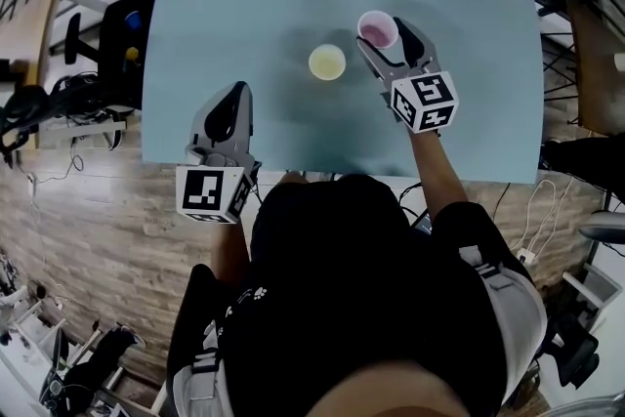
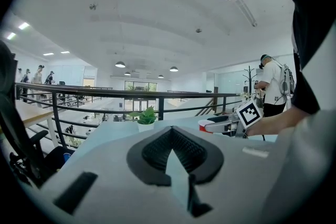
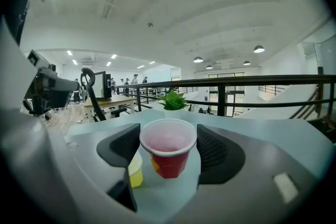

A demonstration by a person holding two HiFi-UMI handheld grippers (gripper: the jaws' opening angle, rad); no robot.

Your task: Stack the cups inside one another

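The right gripper (image 1: 391, 42) pinches the red cup (image 1: 377, 29) at its rim, just right of the yellow cup (image 1: 327, 62) on the table (image 1: 469, 63). Near left, the left gripper's (image 2: 171, 131) jaws are pressed together, empty.

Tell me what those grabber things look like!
The left hand-held gripper and right hand-held gripper match: grey plastic bodies, black ribbed pads inside the jaws, and a white cube printed with black square markers at the back. The person wears a black short-sleeved top.
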